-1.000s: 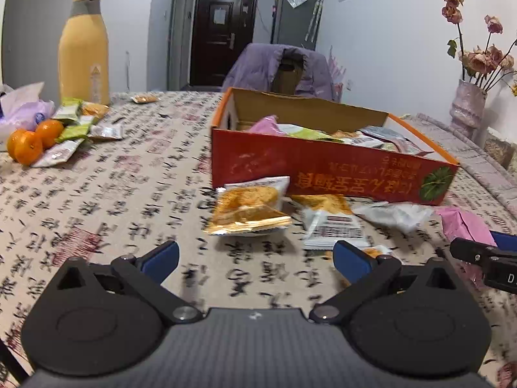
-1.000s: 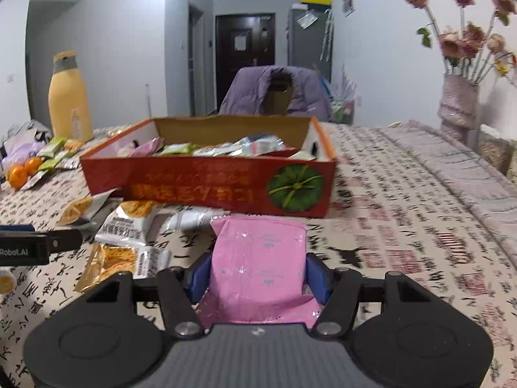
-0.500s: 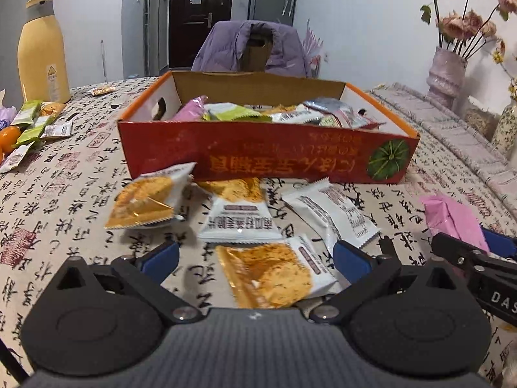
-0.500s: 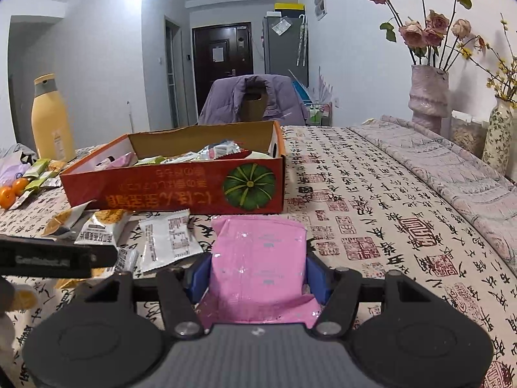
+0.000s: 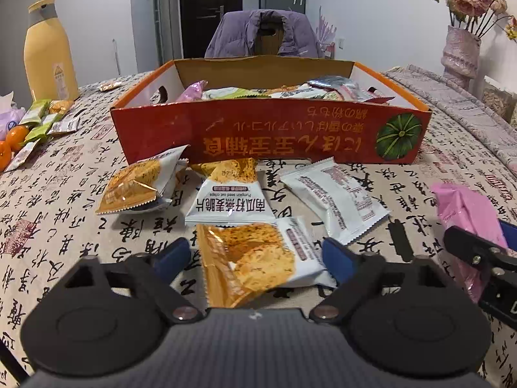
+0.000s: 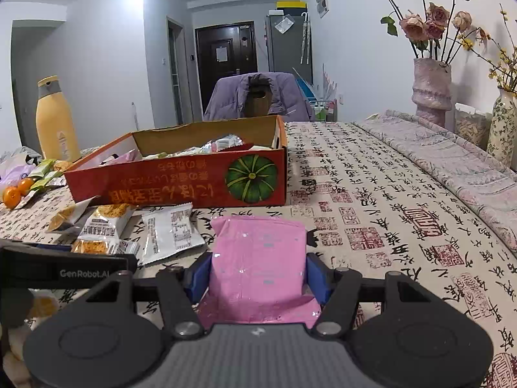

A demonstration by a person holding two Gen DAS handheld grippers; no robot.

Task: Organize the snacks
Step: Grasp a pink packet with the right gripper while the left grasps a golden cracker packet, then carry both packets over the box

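Calligraphy-printed cloth covers the counter, with a dark door and a chair draped in a purple jacket behind it. At the middle sits a low red cardboard box with a green pumpkin printed on its front, already holding a jumble of wrapped snacks.

Loose packets lie just in front of the box. The left tool has its blue fingers on either side of an orange-and-white snack packet lying flat on the cloth; the jaws have just been closing, but gaps show between the pads and the wrapper (not yet gripped). Three more packets lie between it and the box.

To the right, the right tool is clenched on a pink packet, held near the box's pumpkin corner.

Far left stand a yellow bottle, small oranges and green packets. A vase of dried roses stands far right.
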